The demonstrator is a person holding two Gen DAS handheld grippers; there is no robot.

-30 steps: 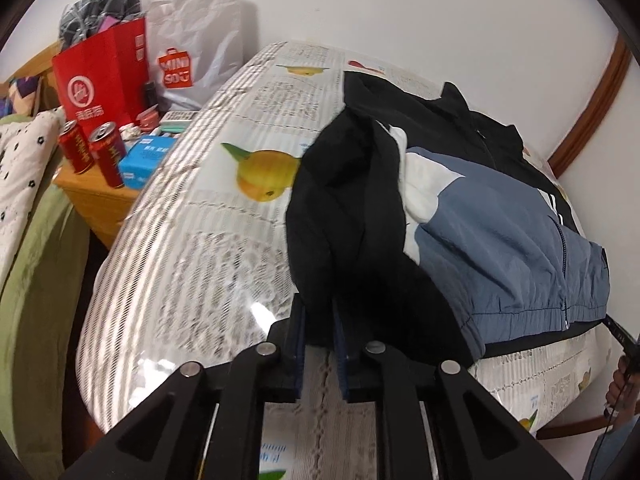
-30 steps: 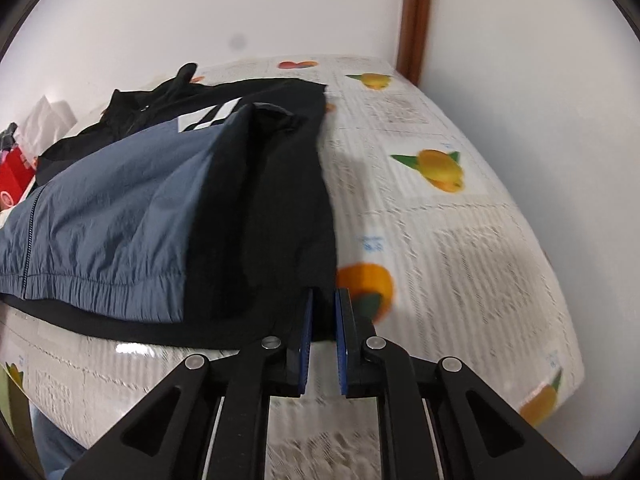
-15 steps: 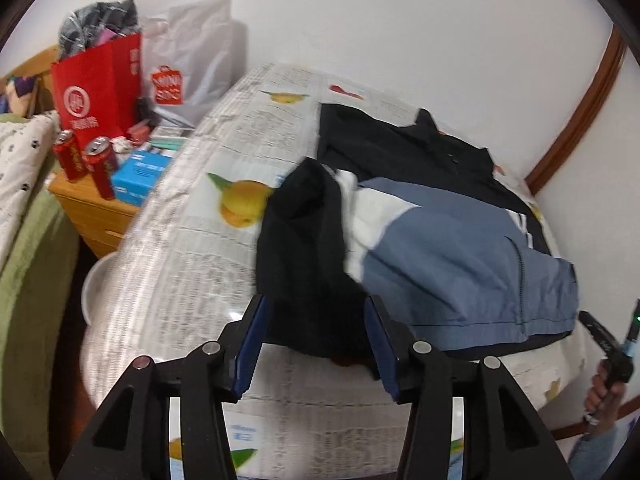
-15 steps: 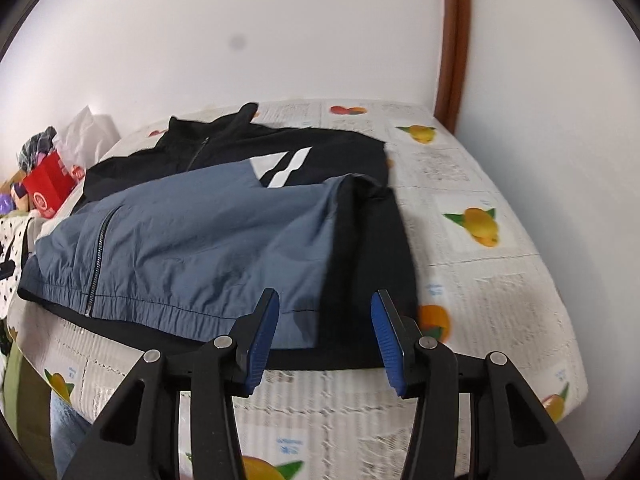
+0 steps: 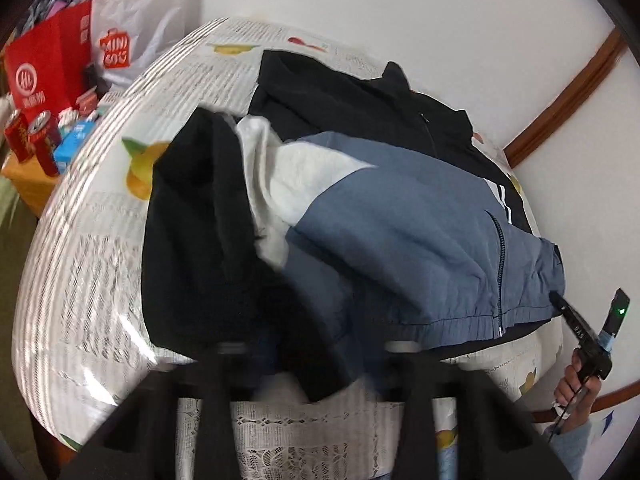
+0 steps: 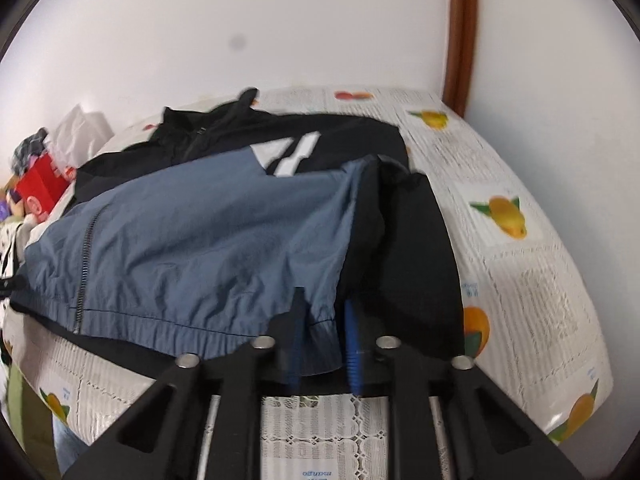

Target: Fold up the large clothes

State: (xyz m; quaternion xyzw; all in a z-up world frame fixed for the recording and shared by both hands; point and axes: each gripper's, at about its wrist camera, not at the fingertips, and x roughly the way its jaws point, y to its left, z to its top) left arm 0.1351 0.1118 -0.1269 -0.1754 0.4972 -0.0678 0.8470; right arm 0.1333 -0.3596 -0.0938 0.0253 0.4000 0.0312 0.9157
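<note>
A black, grey-blue and white zip jacket [image 5: 400, 220] lies on a table, both sleeves folded in over its body. In the left wrist view my left gripper [image 5: 316, 354] is open, its jaws wide apart around the jacket's near black hem corner; the fingers are blurred. In the right wrist view the jacket [image 6: 192, 248] fills the middle. My right gripper [image 6: 324, 340] has its blue-padded jaws close on either side of the grey-blue hem corner, with the cloth between them. The right gripper also shows in the left wrist view [image 5: 588, 336], at the far hem.
The table [image 6: 532, 288] has a fruit-print newspaper cover and a lace edge. A side table at the left holds red cans [image 5: 30, 140], a blue box [image 5: 74, 144] and red [image 5: 48, 68] and white [image 5: 140, 32] shopping bags. White walls and a brown door frame [image 6: 460, 32] stand behind.
Both grippers let go of the sleeves, opened and pulled back. Now both have moved in to the jacket's bottom hem, and the right jaws have narrowed around the cloth.
</note>
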